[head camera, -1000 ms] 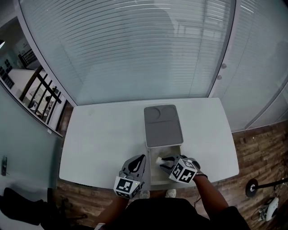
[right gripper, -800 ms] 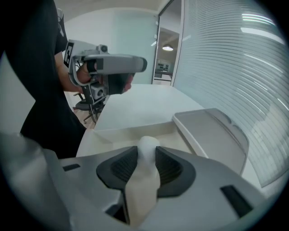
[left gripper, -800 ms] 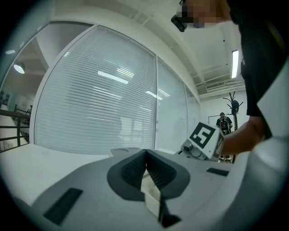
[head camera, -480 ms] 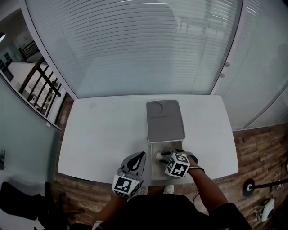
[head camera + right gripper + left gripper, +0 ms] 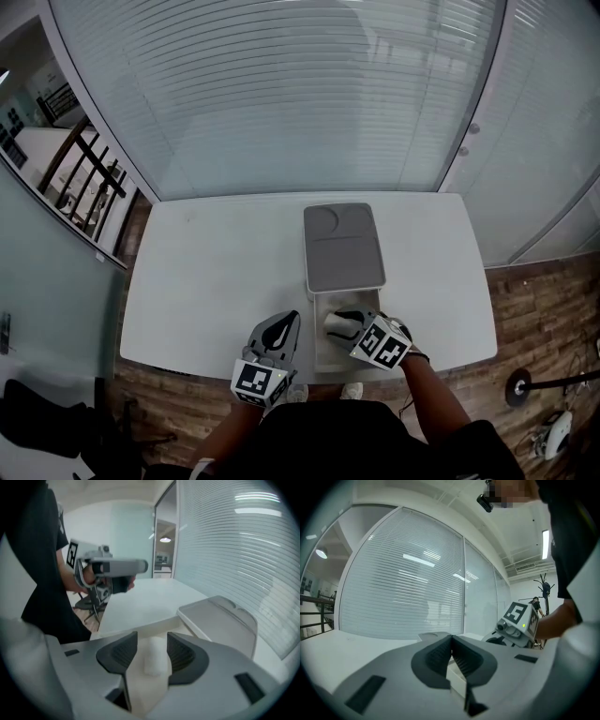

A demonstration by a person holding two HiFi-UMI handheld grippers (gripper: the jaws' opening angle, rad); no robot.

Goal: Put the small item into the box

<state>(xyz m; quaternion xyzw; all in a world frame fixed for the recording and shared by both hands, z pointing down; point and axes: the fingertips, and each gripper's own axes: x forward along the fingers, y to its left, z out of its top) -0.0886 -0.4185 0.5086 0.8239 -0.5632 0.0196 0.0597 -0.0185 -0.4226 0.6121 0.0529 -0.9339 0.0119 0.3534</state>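
Note:
The small white item (image 5: 153, 660) lies between the pads of my right gripper (image 5: 152, 638), whose jaws are opening; a gap shows beside the item. In the head view this right gripper (image 5: 341, 324) reaches over the open white box (image 5: 319, 356) at the table's near edge, and the item (image 5: 334, 324) is inside the box outline. The box's grey lid (image 5: 343, 246) lies flat behind it. My left gripper (image 5: 293, 318) is just left of the box, with its jaws pressed together (image 5: 451, 641) and nothing in them.
The white table (image 5: 216, 272) runs left and right of the box. A glass wall with blinds (image 5: 281, 94) stands behind the table. Wooden floor (image 5: 534, 309) is on the right. From the left gripper view, the right gripper's marker cube (image 5: 518, 619) is close on the right.
My right gripper's jaws have spread apart around the white item, and it has shifted a little lower over the box. The left gripper has hardly moved.

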